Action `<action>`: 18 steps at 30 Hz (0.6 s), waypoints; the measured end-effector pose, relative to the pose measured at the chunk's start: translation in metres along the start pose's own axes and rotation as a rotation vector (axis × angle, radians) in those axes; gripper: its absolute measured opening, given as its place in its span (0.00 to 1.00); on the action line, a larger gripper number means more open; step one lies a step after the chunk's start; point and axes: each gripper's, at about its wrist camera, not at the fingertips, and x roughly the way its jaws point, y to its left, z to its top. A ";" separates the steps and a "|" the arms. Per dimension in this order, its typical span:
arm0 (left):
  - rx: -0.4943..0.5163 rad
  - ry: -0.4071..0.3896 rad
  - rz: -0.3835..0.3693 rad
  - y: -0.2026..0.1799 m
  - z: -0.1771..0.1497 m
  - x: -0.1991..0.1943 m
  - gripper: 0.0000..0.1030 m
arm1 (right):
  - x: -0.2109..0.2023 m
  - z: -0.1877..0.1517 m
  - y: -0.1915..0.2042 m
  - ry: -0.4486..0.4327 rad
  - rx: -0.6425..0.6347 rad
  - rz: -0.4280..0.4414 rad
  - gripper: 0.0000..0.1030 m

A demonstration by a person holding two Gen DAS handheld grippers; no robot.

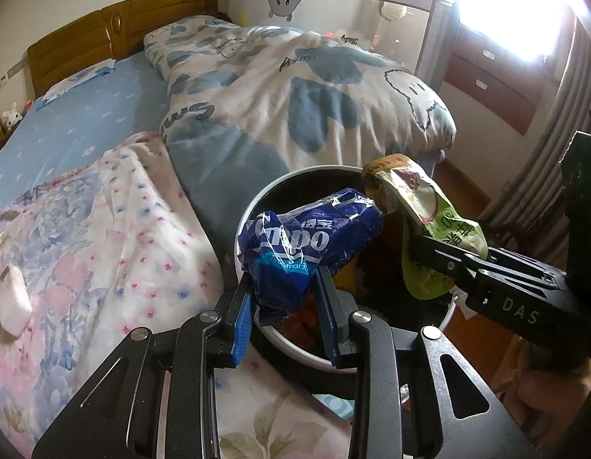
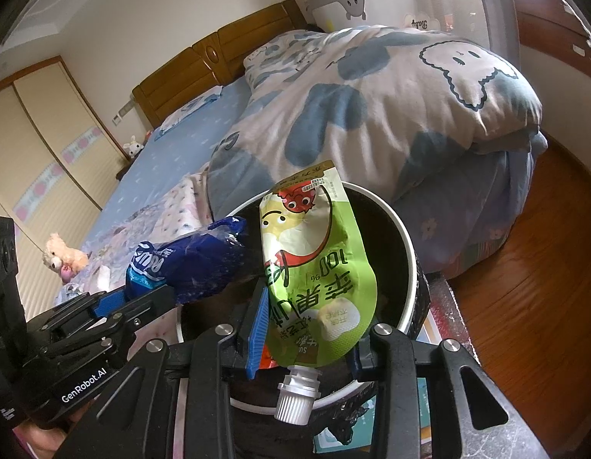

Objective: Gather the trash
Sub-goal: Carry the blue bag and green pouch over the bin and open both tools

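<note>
We hold two bits of trash over the bin [image 1: 253, 210], a round white-rimmed one with a dark inside, just beside the bed [image 1: 85, 122]. Our left gripper [image 1: 284, 306] has its fingers clenched on a crumpled blue wrapper [image 1: 306, 241], which sits above the bin's left rim. Our right gripper [image 2: 306, 329] grasps a green pouch [image 2: 318, 267] with the cap end pointing near, toward the camera; the pouch hangs over the bin opening, right of the wrapper, nearly touching it. A blue-and-white duvet [image 1: 295, 88] lies on the far side. A floral blanket [image 1: 85, 237] covers the bed's near left.
</note>
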 end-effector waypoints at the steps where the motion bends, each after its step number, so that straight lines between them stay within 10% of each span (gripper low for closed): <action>1: 0.000 0.002 0.000 0.000 0.000 0.001 0.28 | 0.000 0.000 0.000 0.000 0.001 0.001 0.33; 18: 0.001 0.014 -0.018 0.000 0.000 0.002 0.40 | 0.005 0.005 -0.003 0.004 0.008 -0.004 0.43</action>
